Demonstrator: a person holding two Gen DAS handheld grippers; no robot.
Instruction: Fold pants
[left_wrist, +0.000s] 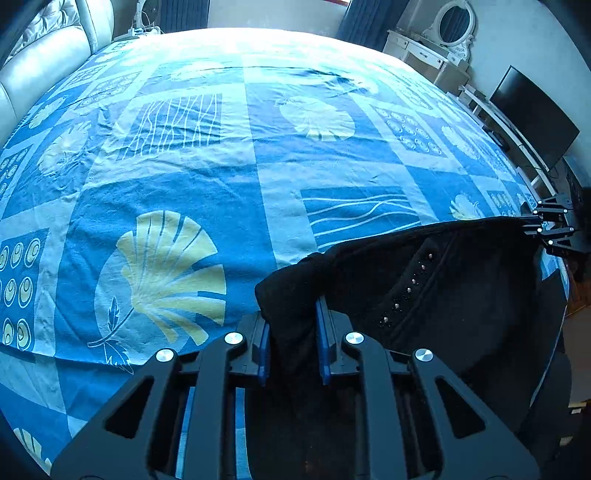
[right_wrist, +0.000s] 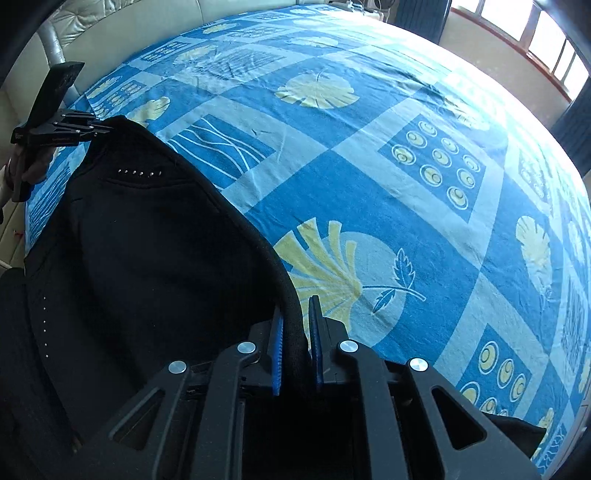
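Black pants with a row of small metal studs hang stretched by the waistband between my two grippers, over the near edge of the bed. My left gripper is shut on one end of the waistband. My right gripper is shut on the other end, the band's edge running between its blue pads. The pants fill the left of the right wrist view. The right gripper shows far right in the left wrist view. The left gripper shows far left in the right wrist view. The legs hang below, out of sight.
The bed is covered by a blue sheet with yellow shell and leaf prints, slightly wrinkled. A padded headboard stands at the left. A white dresser with an oval mirror and a dark screen stand beyond the right side. Windows are behind.
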